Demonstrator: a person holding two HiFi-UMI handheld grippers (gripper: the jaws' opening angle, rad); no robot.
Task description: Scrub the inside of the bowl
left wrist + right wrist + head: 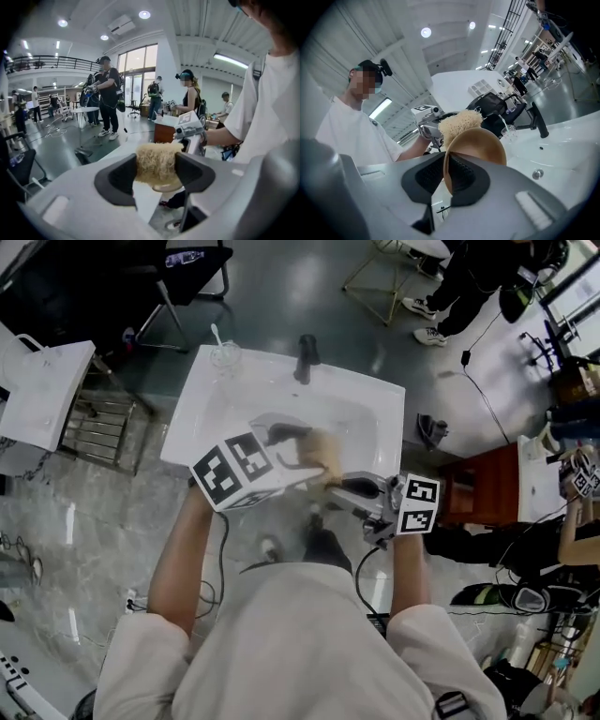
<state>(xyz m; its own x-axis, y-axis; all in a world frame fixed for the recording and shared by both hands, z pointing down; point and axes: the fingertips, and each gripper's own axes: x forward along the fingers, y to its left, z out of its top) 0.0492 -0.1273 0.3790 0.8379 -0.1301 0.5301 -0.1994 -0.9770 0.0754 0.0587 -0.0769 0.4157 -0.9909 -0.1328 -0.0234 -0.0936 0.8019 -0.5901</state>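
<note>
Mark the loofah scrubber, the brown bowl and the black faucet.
loofah scrubber (155,163): left gripper view, middle of the wad between the jaws.
brown bowl (483,145): right gripper view, its wall above the jaws.
black faucet (306,357): head view, its upright body.

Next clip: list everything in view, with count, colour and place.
sink: one, white, in front of the person
faucet: one, black, sink's far edge
glass: one, clear, sink's far left corner
bowl: one, brown, held over sink's near edge
scrubber: one, tan, fibrous, held close by the bowl
bystanders: several, mostly dark clothes, standing across the room
left hand-held gripper: one, grey, shut on the scrubber
right hand-held gripper: one, grey, shut on the bowl's rim
</note>
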